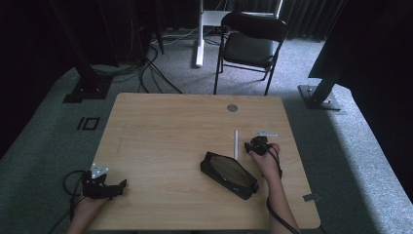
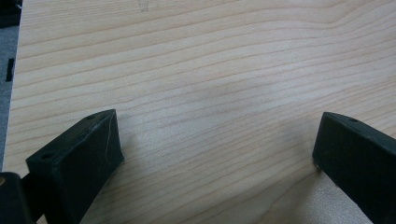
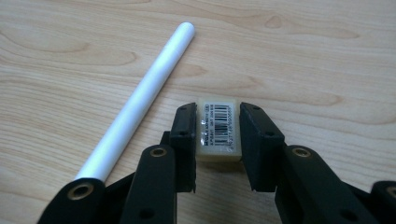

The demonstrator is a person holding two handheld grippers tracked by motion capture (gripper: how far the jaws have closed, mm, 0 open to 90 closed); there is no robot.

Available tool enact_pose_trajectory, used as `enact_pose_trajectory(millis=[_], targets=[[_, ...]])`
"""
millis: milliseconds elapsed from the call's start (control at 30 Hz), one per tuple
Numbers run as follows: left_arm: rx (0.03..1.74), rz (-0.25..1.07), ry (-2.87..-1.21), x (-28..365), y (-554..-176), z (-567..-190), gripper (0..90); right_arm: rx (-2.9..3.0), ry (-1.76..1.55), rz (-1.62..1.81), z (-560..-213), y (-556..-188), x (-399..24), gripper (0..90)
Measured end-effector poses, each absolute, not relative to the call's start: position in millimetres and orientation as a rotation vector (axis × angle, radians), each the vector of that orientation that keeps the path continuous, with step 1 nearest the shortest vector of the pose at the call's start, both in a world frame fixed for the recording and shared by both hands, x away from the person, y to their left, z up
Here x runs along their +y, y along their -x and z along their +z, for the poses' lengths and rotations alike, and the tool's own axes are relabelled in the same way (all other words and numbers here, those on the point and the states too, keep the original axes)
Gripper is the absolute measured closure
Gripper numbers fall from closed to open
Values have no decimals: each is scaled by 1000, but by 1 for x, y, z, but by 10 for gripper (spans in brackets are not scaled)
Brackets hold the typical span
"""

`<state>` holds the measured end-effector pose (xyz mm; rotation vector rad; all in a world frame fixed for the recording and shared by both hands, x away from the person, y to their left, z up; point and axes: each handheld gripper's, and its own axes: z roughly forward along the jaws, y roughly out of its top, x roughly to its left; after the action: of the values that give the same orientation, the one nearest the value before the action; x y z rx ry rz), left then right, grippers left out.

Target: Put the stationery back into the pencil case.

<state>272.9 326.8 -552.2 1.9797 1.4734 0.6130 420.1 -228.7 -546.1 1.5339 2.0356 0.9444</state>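
Observation:
A small white eraser point(image 3: 218, 123) with a barcode label lies on the wooden table point(image 1: 170, 131). My right gripper point(image 3: 218, 135) is shut on it, one black pad against each long side. A white pen point(image 3: 140, 95) lies just to its left, apart from the jaws. In the high view the right gripper point(image 1: 256, 145) sits at the table's right side, next to the pen point(image 1: 236, 144) and behind a black pencil case point(image 1: 229, 174). My left gripper point(image 1: 121, 187) rests at the front left corner. Its jaws stand wide open over bare wood point(image 2: 217, 149).
A small pale flat item point(image 1: 265, 133) lies just beyond the right gripper. A round grey grommet point(image 1: 232, 107) sits near the table's far edge. A black folding chair point(image 1: 251, 46) stands behind the table. Dark frame posts and cables are on the floor at either side.

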Motion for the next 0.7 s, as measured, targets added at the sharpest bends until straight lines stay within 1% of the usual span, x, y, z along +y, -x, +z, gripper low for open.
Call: enact_pose_trajectory(millis=[433,700], targets=[[1473,613,-1980,327,-273,-552,14,2039,-1530,975,-537,-410,-238,682],[1473,613,-1979,327,-273,-552,14,2088,-1455,992,-519,-397,-241,682]])
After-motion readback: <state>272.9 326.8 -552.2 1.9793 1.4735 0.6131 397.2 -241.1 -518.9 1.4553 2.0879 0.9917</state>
